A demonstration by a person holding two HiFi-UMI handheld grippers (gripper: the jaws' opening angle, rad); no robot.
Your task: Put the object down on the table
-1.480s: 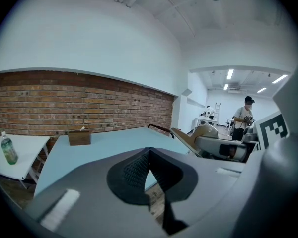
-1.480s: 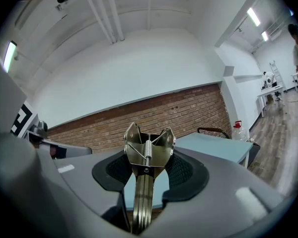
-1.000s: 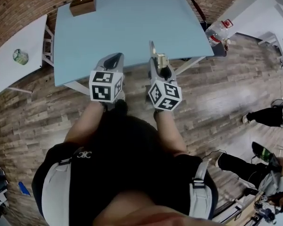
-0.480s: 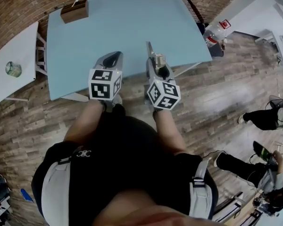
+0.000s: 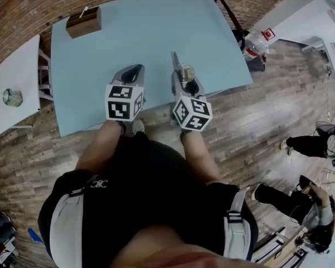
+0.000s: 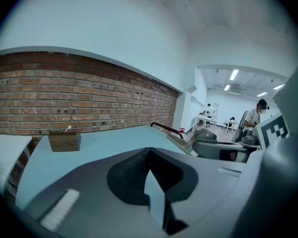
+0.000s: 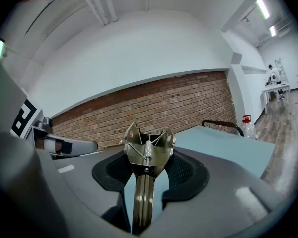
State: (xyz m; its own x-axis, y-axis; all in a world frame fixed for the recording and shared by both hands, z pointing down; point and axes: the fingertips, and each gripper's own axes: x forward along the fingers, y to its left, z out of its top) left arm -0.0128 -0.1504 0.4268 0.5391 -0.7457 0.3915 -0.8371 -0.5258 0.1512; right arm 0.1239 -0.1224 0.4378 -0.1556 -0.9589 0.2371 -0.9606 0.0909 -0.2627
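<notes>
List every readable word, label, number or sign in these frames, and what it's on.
No text is legible.
Red label on the clear plastic bottle: too small.
White emblem on the person's black shirt: unreadable.
Two black-and-white marker cubes: square patterns, not words.
Round green tin on the white side table: blurred.

Light-blue table (image 5: 151, 32) beneath the left gripper (image 5: 132, 71) — brick wall (image 5: 33, 1) ahead of it, white side table (image 5: 14, 74) to its left, plank floor (image 5: 257, 127) behind.
</notes>
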